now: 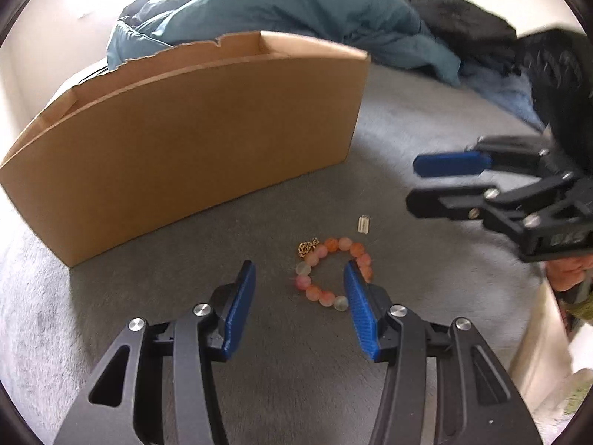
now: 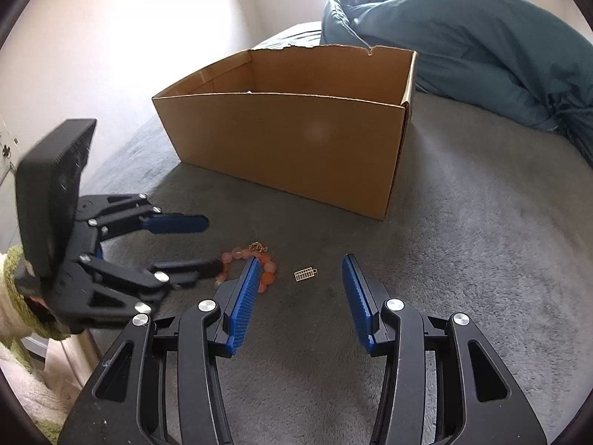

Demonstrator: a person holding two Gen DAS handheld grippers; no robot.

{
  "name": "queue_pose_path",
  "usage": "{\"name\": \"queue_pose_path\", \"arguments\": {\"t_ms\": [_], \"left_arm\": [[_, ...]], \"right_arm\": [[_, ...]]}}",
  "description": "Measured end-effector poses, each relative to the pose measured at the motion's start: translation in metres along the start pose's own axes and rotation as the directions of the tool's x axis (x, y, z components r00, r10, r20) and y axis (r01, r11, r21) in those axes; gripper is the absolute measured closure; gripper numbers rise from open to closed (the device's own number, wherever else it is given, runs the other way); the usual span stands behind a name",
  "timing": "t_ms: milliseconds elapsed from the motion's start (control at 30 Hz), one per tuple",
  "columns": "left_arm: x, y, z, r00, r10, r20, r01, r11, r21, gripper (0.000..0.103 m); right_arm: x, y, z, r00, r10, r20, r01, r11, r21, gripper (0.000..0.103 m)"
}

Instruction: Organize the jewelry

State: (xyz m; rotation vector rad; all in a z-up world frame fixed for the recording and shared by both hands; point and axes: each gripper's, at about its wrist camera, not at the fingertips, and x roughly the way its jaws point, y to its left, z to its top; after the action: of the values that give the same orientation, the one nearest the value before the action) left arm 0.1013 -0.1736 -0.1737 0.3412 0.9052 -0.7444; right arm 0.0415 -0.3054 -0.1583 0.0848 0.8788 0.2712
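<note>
A pink and orange bead bracelet (image 1: pixel 326 270) lies on the grey blanket, with a small gold chain (image 1: pixel 308 247) touching its far edge and a small gold charm (image 1: pixel 363 223) just beyond. My left gripper (image 1: pixel 299 270) is open, low over the blanket, its right finger over the bracelet's right side. My right gripper (image 2: pixel 301 263) is open; the gold charm (image 2: pixel 306 273) lies between its fingertips, and the bracelet (image 2: pixel 255 265) is partly hidden behind its left finger. Each gripper shows in the other's view: the right (image 1: pixel 426 181) and the left (image 2: pixel 207 246).
An open brown cardboard box (image 1: pixel 192 137) stands on the blanket behind the jewelry, also in the right wrist view (image 2: pixel 296 141). A teal duvet (image 1: pixel 296 11) and dark clothing (image 1: pixel 474 22) are heaped at the back. The bed's edge is near the right gripper (image 1: pixel 537 326).
</note>
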Motion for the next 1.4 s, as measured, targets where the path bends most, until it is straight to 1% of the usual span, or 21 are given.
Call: {"name": "queue_pose_path", "arguments": {"t_ms": [100,167,300,333,400,467,567,667,700,733,800,867,1000,1100,1167,1200,1267,1400], "left_arm": [[0.014,-0.004,0.000,0.997,0.070,-0.038,-0.070,0.997,0.019,0.055],[0.020,0.000,-0.002,0.990,0.127,-0.059,-0.125,0.992,0.027,0.056],[0.010,0.012,-0.007,0.977,0.204,-0.062,-0.203,0.979,0.034,0.056],[0.005,0.022,-0.011,0.972,0.225,-0.066,-0.225,0.974,0.019,0.056],[-0.002,0.038,-0.015,0.968,0.240,-0.074,-0.242,0.970,-0.015,0.056],[-0.014,0.056,-0.021,0.967,0.244,-0.070,-0.249,0.966,-0.068,0.056],[-0.030,0.079,-0.025,0.973,0.226,-0.046,-0.230,0.963,-0.142,0.056],[-0.046,0.086,-0.020,0.979,0.201,0.018,-0.194,0.963,-0.185,0.056],[-0.051,0.085,-0.017,0.982,0.182,0.047,-0.170,0.966,-0.193,0.056],[-0.055,0.083,-0.016,0.984,0.166,0.065,-0.151,0.969,-0.198,0.056],[-0.054,0.077,-0.007,0.989,0.109,0.098,-0.088,0.977,-0.196,0.056],[-0.050,0.062,-0.002,0.993,0.048,0.112,-0.030,0.987,-0.155,0.056],[-0.033,0.032,0.005,0.994,-0.045,0.098,0.052,0.996,-0.072,0.056],[-0.019,0.019,0.007,0.994,-0.076,0.083,0.082,0.994,-0.065,0.056],[-0.014,0.021,0.005,0.993,-0.091,0.077,0.096,0.993,-0.064,0.057],[-0.015,0.022,-0.001,0.993,-0.094,0.074,0.098,0.993,-0.058,0.058],[-0.013,0.016,-0.002,0.992,-0.105,0.065,0.108,0.993,-0.039,0.061],[-0.002,0.013,0.002,0.992,-0.115,0.052,0.117,0.993,-0.024,0.065]], "right_arm": [[0.001,-0.001,-0.001,1.000,0.001,-0.003,-0.001,1.000,0.005,0.058],[0.001,-0.001,-0.002,1.000,0.000,-0.007,0.000,1.000,0.005,0.058],[0.001,-0.003,-0.004,1.000,-0.008,-0.012,0.008,1.000,0.006,0.058],[0.000,-0.005,-0.004,1.000,-0.008,-0.013,0.008,1.000,0.007,0.058],[0.001,-0.006,-0.004,1.000,-0.009,-0.012,0.009,1.000,0.011,0.058],[0.002,-0.007,-0.005,1.000,-0.008,-0.011,0.008,1.000,0.016,0.058],[0.005,-0.008,-0.006,1.000,0.004,-0.012,-0.004,1.000,0.028,0.058],[0.012,-0.005,-0.008,1.000,0.016,-0.022,-0.015,1.000,0.025,0.058],[0.014,-0.004,-0.009,1.000,0.016,-0.026,-0.016,1.000,0.017,0.058],[0.016,-0.003,-0.009,0.999,0.014,-0.029,-0.014,1.000,0.007,0.058],[0.021,0.002,-0.009,0.999,0.005,-0.036,-0.005,1.000,-0.026,0.058],[0.026,0.006,-0.010,0.999,-0.003,-0.044,0.000,0.999,-0.053,0.059],[0.034,0.009,-0.009,0.998,-0.006,-0.058,0.000,0.995,-0.100,0.063],[0.038,0.010,-0.006,0.998,0.007,-0.062,-0.014,0.993,-0.118,0.066],[0.041,0.009,-0.004,0.998,0.015,-0.065,-0.023,0.992,-0.126,0.069],[0.043,0.009,-0.004,0.997,0.019,-0.070,-0.028,0.991,-0.130,0.070],[0.047,0.008,-0.003,0.996,0.028,-0.081,-0.039,0.990,-0.135,0.073],[0.052,0.006,-0.002,0.995,0.034,-0.091,-0.046,0.990,-0.136,0.075]]}}
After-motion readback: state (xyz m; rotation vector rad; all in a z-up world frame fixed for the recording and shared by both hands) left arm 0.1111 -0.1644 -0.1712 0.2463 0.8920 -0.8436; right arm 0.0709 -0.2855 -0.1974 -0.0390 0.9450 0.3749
